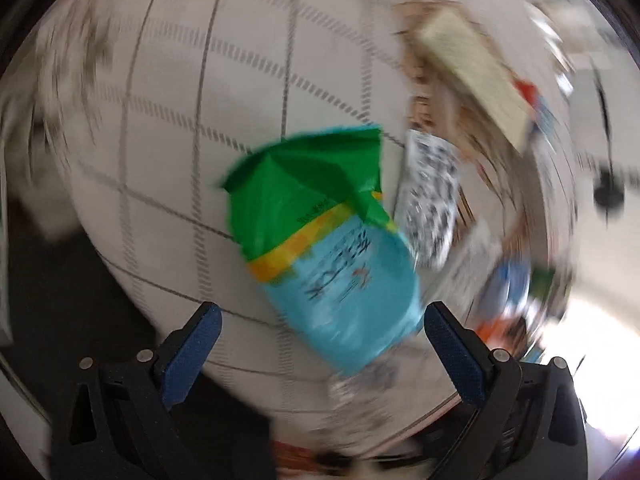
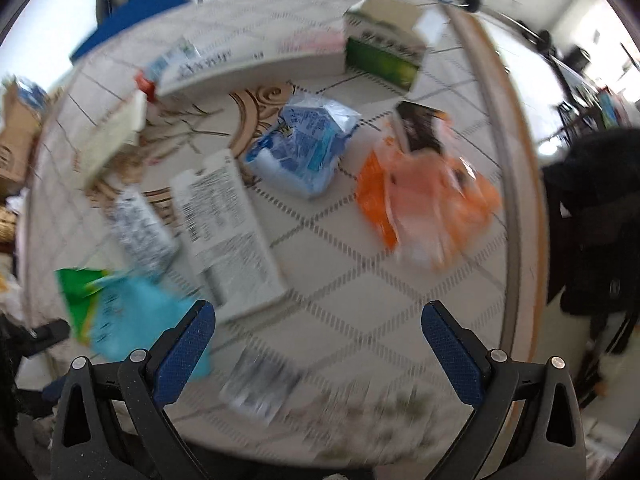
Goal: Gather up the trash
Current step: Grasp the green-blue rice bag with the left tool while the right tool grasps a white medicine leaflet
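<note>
Trash lies scattered over a round table (image 2: 360, 280) covered in a pale cloth with a diamond grid; both views are blurred by motion. In the left wrist view, a crumpled green and light-blue wrapper (image 1: 324, 236) sits at the centre of the frame, just ahead of our left gripper (image 1: 322, 316), whose blue-padded jaws stand wide apart with nothing between them; we judge the spread jaws are lined up to take this wrapper next. To its right lies a black-and-white printed packet (image 1: 430, 196), and in the upper right a cream-coloured box (image 1: 476, 76). In the right wrist view, our right gripper (image 2: 318, 320) is likewise spread wide and empty, hovering above bare cloth at the bottom of the frame. Ahead of it, at centre, rests a blue and white plastic bag (image 2: 304, 148); to the right, an orange and white bag (image 2: 424, 200) with a dark packet (image 2: 418, 128) at its upper edge. A flattened white carton (image 2: 228, 232) lies left of centre, the green and blue wrapper shows at lower left, and a green box (image 2: 384, 48) stands in the upper part of the frame. We see no bin or collecting bag in either view, so nothing looks gathered yet.
</note>
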`<control>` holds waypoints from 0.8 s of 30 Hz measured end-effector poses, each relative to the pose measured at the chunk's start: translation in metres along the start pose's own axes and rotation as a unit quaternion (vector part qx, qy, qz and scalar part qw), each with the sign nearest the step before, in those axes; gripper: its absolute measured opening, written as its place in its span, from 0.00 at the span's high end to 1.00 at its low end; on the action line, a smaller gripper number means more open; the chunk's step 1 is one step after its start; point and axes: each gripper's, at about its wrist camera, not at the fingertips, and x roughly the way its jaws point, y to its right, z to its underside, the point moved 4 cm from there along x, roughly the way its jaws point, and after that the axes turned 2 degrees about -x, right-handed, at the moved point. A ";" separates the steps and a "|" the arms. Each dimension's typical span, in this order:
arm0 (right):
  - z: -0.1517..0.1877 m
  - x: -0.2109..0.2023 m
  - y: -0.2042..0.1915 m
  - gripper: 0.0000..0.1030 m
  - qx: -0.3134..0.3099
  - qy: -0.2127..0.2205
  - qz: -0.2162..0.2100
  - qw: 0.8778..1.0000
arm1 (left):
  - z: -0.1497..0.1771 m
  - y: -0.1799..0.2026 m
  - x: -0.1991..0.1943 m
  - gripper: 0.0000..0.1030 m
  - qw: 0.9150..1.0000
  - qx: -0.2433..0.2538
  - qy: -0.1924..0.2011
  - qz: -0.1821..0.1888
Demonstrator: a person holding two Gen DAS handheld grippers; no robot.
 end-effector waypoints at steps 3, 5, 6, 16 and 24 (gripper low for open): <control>-0.024 0.030 0.001 0.00 -0.021 -0.021 0.002 1.000 | 0.002 0.006 0.024 0.00 0.995 -0.102 -0.011 0.004; -0.031 0.041 0.001 0.00 -0.028 -0.030 -0.001 0.999 | 0.005 0.012 0.037 0.00 0.990 -0.140 -0.008 -0.010; -0.035 0.048 -0.001 0.00 -0.033 -0.037 -0.005 0.999 | 0.005 0.016 0.042 0.00 0.989 -0.146 -0.006 -0.023; -0.051 0.077 -0.044 0.00 -0.085 -0.060 -0.060 0.993 | 0.014 0.030 0.018 0.10 0.970 0.109 0.050 -0.213; -0.061 0.099 -0.092 0.02 -0.139 -0.057 -0.030 0.988 | 0.020 0.066 0.011 0.11 0.938 0.227 0.083 -0.250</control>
